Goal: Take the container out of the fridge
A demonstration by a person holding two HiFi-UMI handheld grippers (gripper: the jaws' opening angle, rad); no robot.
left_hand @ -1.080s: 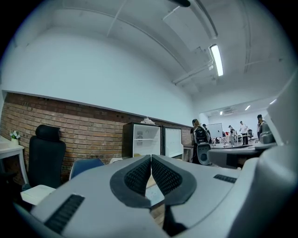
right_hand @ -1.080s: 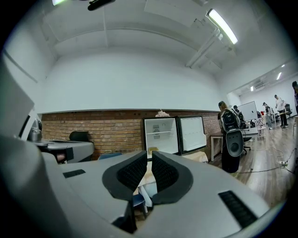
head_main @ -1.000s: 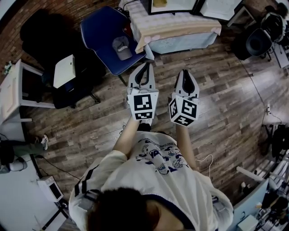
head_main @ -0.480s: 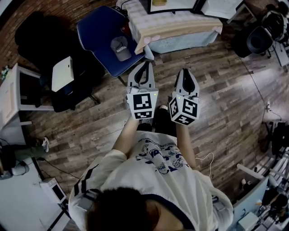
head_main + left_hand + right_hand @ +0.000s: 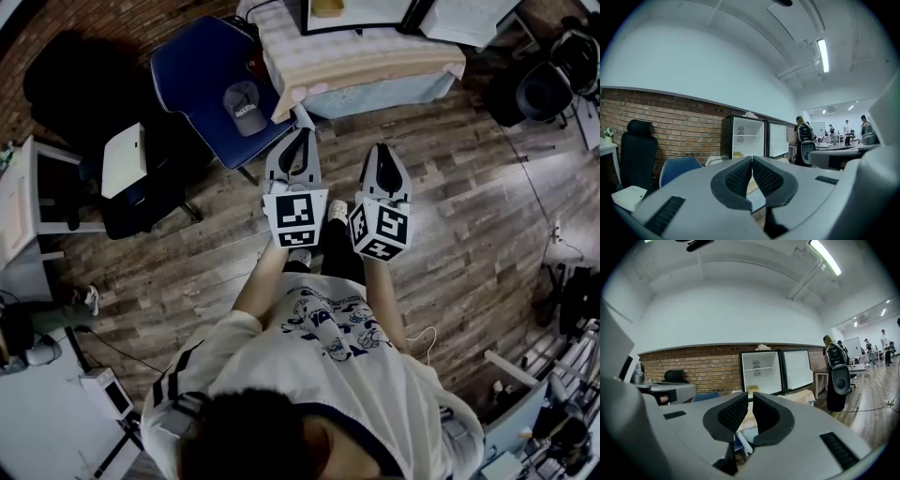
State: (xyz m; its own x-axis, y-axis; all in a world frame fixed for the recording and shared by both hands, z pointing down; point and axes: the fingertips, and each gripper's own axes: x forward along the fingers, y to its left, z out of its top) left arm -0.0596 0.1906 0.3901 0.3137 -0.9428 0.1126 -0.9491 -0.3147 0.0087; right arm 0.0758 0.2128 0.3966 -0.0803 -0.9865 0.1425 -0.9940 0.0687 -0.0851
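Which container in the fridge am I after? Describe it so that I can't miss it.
Find the brick wall. Against it stands a black-framed fridge, its door swung open to the right. The container sits low on the floor of the white interior, a small yellow tub and the only yellow thing inside.

Container (image 5: 753,389) in fridge (image 5: 762,371) on table (image 5: 361,56), cap (image 5: 246,106) on chair (image 5: 202,70) left of table

I note a small yellow container (image 5: 753,389) sitting low inside the open, white-lined fridge (image 5: 761,365), upright on its floor.
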